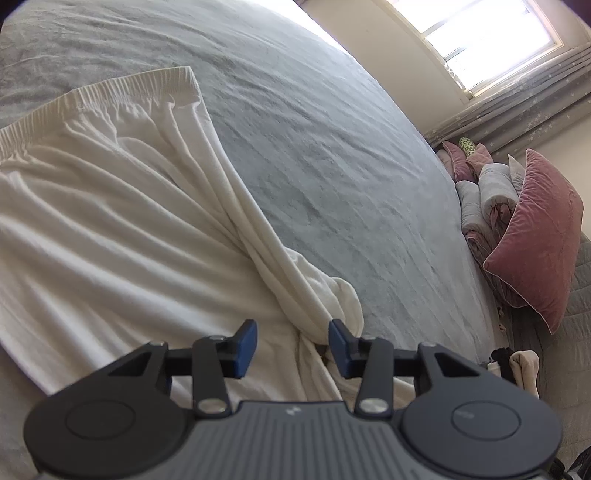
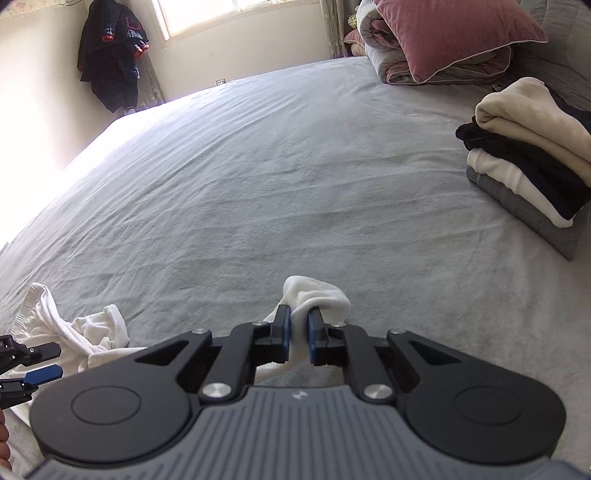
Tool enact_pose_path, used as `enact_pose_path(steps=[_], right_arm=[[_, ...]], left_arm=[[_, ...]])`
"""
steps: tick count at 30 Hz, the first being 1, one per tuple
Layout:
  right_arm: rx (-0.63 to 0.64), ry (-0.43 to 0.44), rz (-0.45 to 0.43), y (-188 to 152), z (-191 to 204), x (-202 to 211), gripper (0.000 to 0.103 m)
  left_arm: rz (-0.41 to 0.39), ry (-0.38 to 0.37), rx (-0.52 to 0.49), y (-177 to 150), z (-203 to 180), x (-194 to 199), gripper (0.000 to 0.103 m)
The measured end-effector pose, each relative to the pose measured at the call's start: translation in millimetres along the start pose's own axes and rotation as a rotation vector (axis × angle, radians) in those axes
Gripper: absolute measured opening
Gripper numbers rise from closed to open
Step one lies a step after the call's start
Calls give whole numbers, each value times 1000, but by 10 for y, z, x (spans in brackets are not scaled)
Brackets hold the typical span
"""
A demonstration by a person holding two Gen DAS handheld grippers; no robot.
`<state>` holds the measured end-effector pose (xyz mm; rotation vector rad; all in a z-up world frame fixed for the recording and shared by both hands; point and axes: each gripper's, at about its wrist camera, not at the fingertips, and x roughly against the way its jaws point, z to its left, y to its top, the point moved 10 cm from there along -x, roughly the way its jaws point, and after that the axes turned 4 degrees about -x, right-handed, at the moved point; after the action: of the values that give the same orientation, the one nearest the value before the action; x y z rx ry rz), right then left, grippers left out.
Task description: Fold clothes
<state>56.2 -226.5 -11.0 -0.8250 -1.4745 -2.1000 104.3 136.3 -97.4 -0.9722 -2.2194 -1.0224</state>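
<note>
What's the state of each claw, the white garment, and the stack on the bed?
Left claw: open, over the garment's bunched end, gripping nothing.
Right claw: shut on a fold of the white garment.
White garment: unfolded, wrinkled, spread on the bed, elastic waistband at the far end.
Folded stack: four pieces, piled on the bed.
Pink pillow: leaning on rolled bedding.

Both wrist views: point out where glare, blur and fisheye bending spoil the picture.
Left wrist view: the window is blown out to white, the white garment smears soft toward the left edge, and the bed bulges into a curve. Right wrist view: sunlight washes out the left wall and bed edge; the folded stack stays sharp.
</note>
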Motion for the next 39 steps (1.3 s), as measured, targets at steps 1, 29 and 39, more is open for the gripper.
enact_pose_path(steps=[1, 29, 39], right_arm=[[3, -9, -9, 17, -53, 61, 11], [39, -129, 59, -407, -626, 213, 44], [150, 10, 89, -457, 15, -68, 44]], left_arm=[[0, 5, -1, -3, 6, -4, 43], [-46, 46, -16, 113, 179, 134, 43], [-44, 75, -3, 136, 342, 168, 43]])
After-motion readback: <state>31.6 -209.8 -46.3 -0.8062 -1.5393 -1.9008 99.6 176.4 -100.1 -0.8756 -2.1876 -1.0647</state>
